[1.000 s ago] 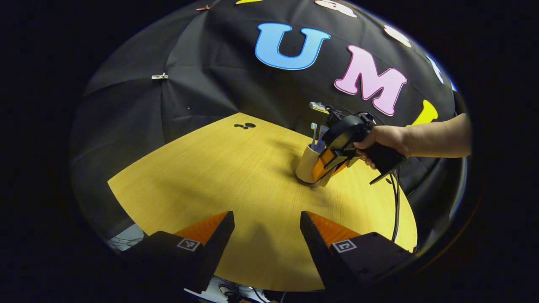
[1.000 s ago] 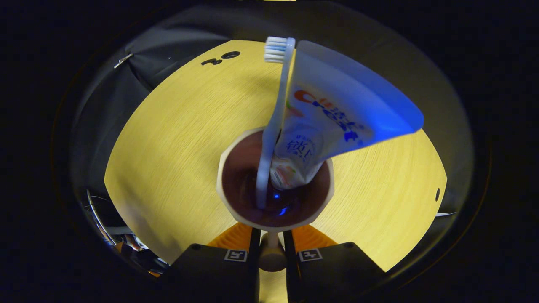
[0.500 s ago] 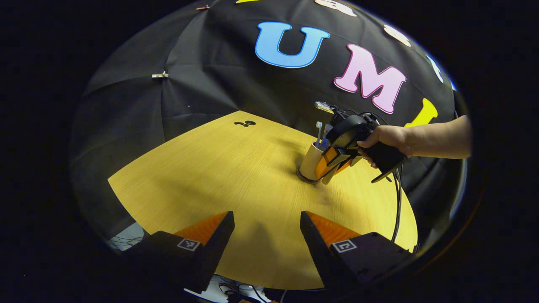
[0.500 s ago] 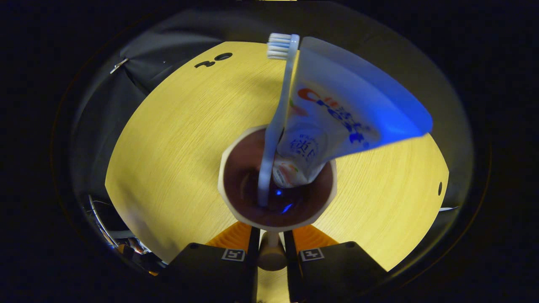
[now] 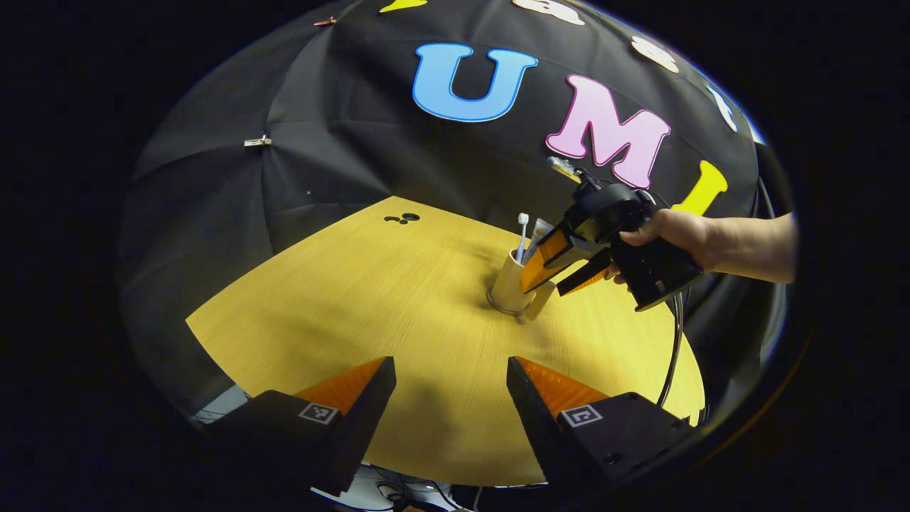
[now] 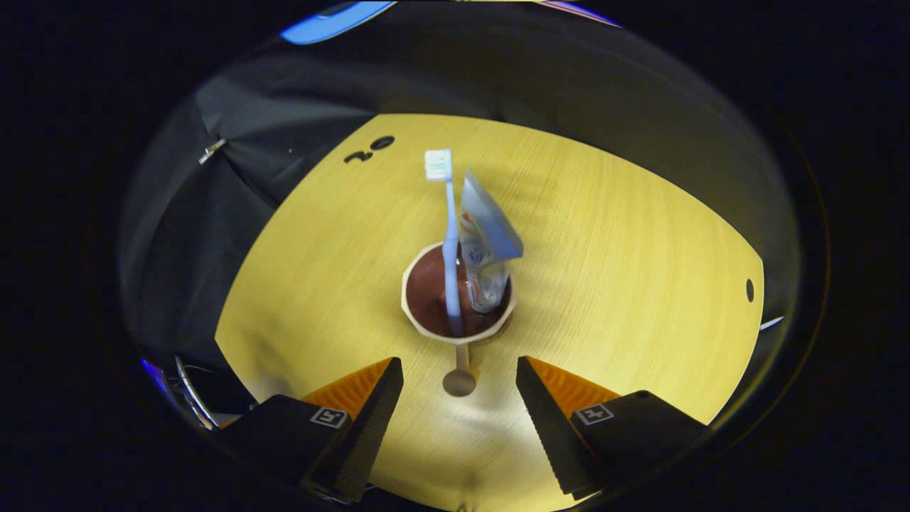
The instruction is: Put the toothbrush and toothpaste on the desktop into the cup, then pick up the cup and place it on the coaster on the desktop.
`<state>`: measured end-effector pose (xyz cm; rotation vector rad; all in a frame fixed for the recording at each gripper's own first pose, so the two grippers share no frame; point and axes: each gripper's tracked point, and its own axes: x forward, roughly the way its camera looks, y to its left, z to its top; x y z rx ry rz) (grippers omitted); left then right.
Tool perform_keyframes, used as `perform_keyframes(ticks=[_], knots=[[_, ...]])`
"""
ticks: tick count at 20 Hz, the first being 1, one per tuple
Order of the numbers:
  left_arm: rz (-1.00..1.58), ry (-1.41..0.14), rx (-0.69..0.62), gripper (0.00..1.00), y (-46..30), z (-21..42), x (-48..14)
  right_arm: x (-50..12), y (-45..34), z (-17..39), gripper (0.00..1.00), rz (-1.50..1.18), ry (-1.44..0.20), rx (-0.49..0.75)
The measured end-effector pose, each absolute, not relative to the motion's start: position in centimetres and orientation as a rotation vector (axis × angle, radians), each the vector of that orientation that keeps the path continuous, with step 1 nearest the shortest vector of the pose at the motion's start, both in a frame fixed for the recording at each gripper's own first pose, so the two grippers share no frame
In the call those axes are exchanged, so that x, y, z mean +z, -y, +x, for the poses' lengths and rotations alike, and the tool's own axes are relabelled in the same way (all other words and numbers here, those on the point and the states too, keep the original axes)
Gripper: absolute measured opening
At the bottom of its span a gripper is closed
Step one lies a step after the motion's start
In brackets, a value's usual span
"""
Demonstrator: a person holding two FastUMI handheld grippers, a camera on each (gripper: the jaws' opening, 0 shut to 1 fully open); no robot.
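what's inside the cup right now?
The cup holds the toothbrush, bristles up, and the toothpaste tube beside it, crimped end up. Their lower ends sit in the dark interior; the bottom of the cup cannot be made out.

A matt, fine-grained wood finish is shown by the desk (image 6: 611, 235). The cup (image 6: 426, 323) looks like smooth matt plastic (dark inside), the toothpaste (image 6: 487, 238) tube glossy, the booth wall (image 5: 213, 192) matt cloth.

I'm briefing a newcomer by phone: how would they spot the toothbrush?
On the yellow wooden table stands one beige handled cup. Two things poke out of it; the pale slim toothbrush is the upright stick with white bristles on top, left of the flat crimped toothpaste tube.
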<state>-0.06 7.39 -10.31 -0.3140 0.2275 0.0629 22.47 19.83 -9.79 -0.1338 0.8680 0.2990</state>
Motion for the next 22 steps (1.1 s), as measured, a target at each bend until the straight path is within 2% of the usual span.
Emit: perform_keyframes(ticks=[6,11,15,22], knots=[[-0.232,-0.149,-0.015,0.98,-6.3,-1.0,-5.3,-1.9,-17.6,17.6,0.98,-0.081,-0.614,0.261],[-0.166,-0.028,-0.061,0.98,-5.7,-2.4,0.7,4.1,-15.0,10.7,0.98,0.01,-0.376,0.2],[-0.156,0.071,-0.048,0.98,-5.6,-4.2,4.5,8.3,-12.3,4.1,0.98,-0.017,-0.159,0.126],[-0.167,0.199,0.002,0.97,-5.7,-9.2,6.2,10.0,-10.2,-5.6,0.98,0.038,0.106,0.012]])
